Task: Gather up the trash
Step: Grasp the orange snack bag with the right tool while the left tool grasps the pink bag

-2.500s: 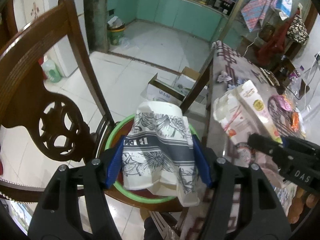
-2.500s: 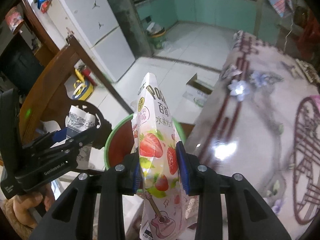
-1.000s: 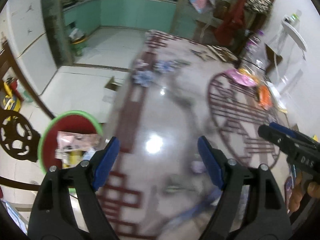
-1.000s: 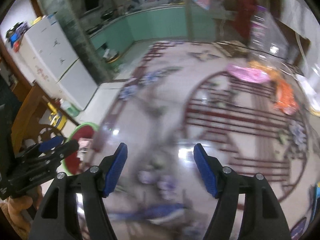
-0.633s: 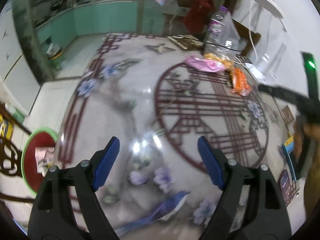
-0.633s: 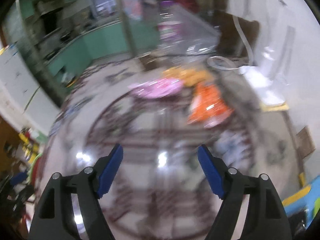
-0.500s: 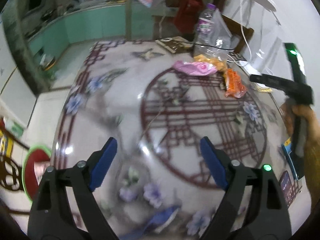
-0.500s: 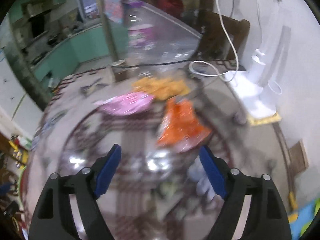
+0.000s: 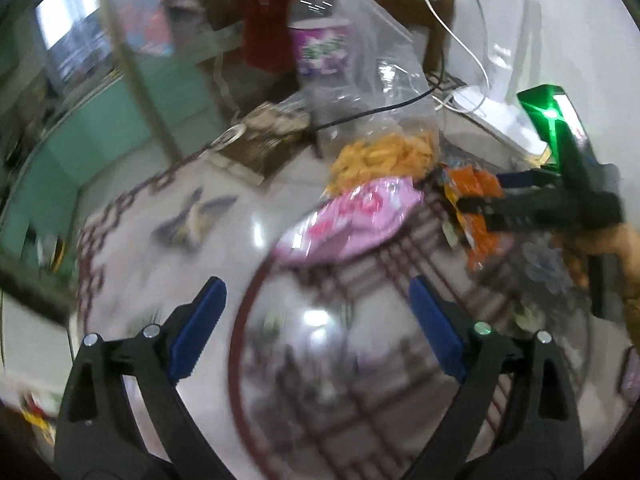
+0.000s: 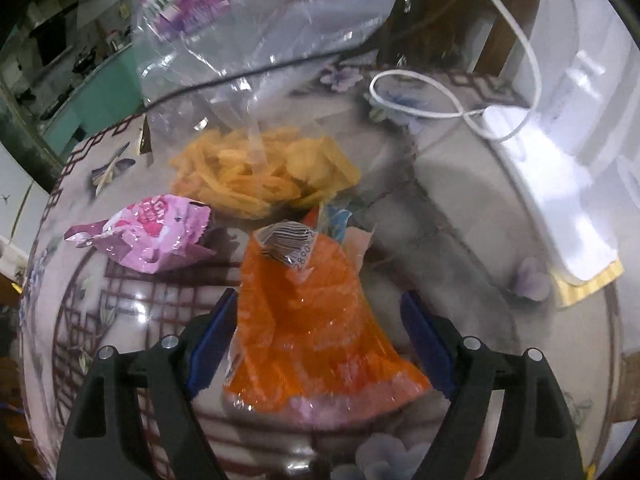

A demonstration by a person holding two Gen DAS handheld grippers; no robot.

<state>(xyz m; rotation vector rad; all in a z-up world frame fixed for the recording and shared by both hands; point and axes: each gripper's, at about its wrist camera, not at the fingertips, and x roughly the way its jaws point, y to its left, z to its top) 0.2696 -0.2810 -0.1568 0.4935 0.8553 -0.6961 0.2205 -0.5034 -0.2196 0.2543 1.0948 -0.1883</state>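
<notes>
My right gripper (image 10: 318, 295) hangs low over the table with an orange snack wrapper (image 10: 312, 340) lying between its jaws. The jaws are closing, and the blue pads stand apart from the wrapper. In the left wrist view the right gripper (image 9: 476, 192) shows at the right over the orange wrapper (image 9: 476, 240), held by a hand. My left gripper (image 9: 315, 284) is opening wide and has nothing in it. A pink wrapper (image 9: 352, 216) lies just ahead of it, and the right wrist view shows that pink wrapper (image 10: 148, 236) left of the orange one.
A clear plastic bag of yellow chips (image 10: 264, 176) lies behind both wrappers, with a purple-labelled bottle (image 9: 324, 48) beyond it. A white cable (image 10: 420, 76) and a white appliance (image 10: 560, 160) sit at the table's far right. The glossy patterned table (image 9: 160, 208) ends at the left.
The cup and the strawberry packet have left the jaws. Both grippers swung from the red bin by the chair across the table to the far wrappers. The right one came down over the orange wrapper.
</notes>
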